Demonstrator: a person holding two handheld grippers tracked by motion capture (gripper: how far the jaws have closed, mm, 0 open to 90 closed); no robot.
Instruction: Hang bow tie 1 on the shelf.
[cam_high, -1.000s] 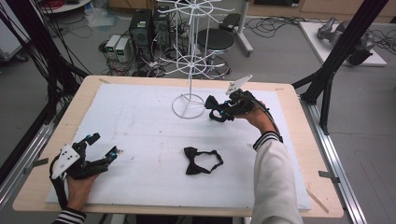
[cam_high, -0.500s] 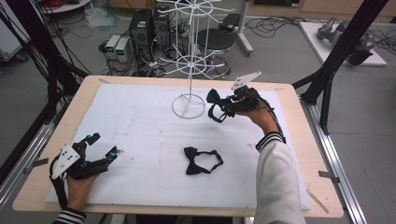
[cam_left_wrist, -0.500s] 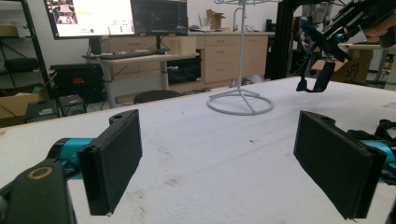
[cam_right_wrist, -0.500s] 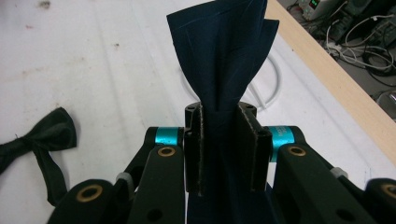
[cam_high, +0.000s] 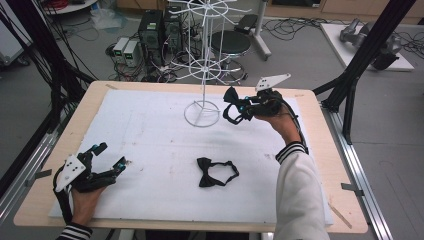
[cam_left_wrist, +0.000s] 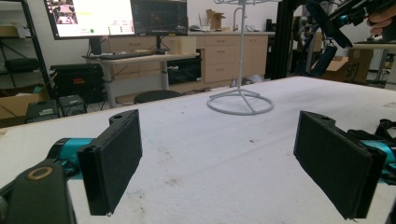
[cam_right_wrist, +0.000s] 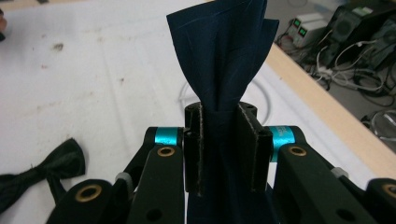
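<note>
The clamped jaws of the right gripper hide the middle of the dark navy fabric bow tie, its lower part cut off by the bottom edge, while the white wire display stand loses its top at the high view's upper edge.

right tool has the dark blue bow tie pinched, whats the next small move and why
Probably carry the right tool up and toward the white wire rack. It is shut on the dark blue bow tie, held above the table beside the rack's base ring, and the rack's arms look bare, so hanging it seems the likely aim.
</note>
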